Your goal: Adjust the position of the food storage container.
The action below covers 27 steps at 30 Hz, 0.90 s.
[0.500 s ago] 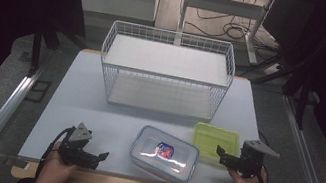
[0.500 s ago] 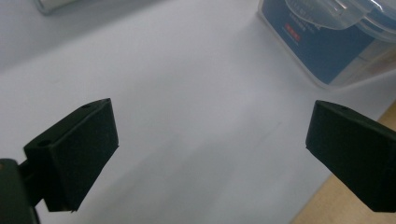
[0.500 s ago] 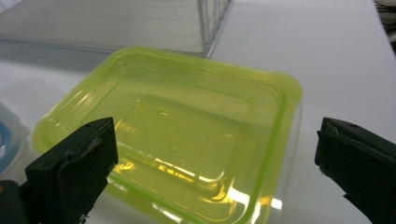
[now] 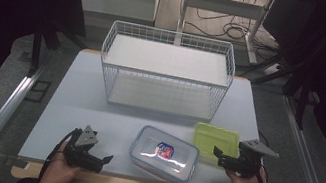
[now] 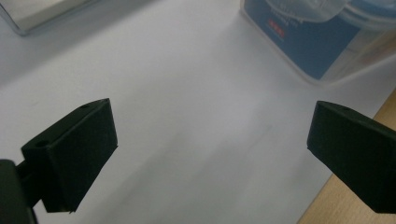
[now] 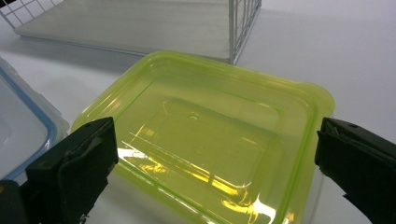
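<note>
The right gripper [image 4: 219,154] hovers wide open and empty, the yellow-green lidded container [image 6: 210,140] just ahead of its jaws — a reach, I'd say. Next comes closing on its rim; the left gripper [image 4: 103,159], equally open, holds nothing.

Wire basket [image 4: 165,71] at desk [image 4: 78,97] centre-rear, resting on desktop. Lidded container [image 4: 163,153] in front of basket, near front edge, approx centre. Flat lid [image 4: 215,139] just right of container, edges close or touching, can't tell; sits betw basket and right gripper [image 4: 218,154]. Right gripper at front-right, lid directly ahead of its fingers. Left gripper [image 4: 105,160] at front-left, container to its right, apart.
</note>
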Each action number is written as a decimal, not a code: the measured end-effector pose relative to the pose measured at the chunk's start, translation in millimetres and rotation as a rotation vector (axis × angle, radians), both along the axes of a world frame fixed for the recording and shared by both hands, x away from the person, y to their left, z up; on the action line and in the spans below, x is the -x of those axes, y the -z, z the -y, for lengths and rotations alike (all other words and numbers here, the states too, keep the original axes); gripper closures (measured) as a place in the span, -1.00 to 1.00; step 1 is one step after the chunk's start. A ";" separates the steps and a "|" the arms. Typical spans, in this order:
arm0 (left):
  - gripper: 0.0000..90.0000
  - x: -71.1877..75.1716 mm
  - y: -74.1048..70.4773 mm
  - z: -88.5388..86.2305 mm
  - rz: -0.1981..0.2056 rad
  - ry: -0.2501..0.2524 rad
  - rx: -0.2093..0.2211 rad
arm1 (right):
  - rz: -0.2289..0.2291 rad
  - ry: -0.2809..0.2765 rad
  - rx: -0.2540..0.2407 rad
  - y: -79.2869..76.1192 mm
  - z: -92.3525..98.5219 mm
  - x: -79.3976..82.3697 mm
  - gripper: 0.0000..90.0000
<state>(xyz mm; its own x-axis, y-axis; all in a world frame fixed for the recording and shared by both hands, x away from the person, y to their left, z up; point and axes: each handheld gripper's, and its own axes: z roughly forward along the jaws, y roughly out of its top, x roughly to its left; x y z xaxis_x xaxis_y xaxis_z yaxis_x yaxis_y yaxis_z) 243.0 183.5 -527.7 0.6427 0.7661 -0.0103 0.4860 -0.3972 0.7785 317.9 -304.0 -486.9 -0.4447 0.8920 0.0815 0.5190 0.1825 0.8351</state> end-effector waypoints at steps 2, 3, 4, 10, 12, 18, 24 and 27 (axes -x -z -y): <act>-0.97 -0.9 0.4 -3.2 0.002 0.001 0.030 | -0.018 -0.002 0.000 1.1 -0.6 -0.4 -1.00; -0.97 -1.2 0.5 -4.5 0.002 0.000 0.040 | -0.024 -0.007 -0.004 1.5 -0.7 -0.4 -1.00; -0.96 -1.3 0.5 -5.3 0.004 -0.003 0.042 | -0.029 -0.010 -0.007 1.2 -1.0 -0.2 -1.00; -0.96 -0.5 0.3 -3.6 0.018 0.005 0.025 | -0.033 -0.045 -0.020 -2.6 -6.6 4.0 -0.87; -0.96 0.2 0.1 -2.6 0.025 0.006 0.014 | -0.039 -0.082 -0.023 -3.9 -11.2 6.8 -0.77; -0.96 0.3 -2.0 -11.0 0.052 -0.038 0.045 | -0.032 -0.187 0.015 -12.0 -27.0 22.8 -0.20; -0.95 -1.6 -2.5 -12.6 -0.015 -0.083 0.054 | -0.056 -0.287 0.093 -18.6 -38.7 39.9 0.41; -0.93 -1.4 -7.2 -10.6 -0.033 -0.080 0.085 | -0.074 -0.321 0.090 -19.6 -43.7 46.9 0.66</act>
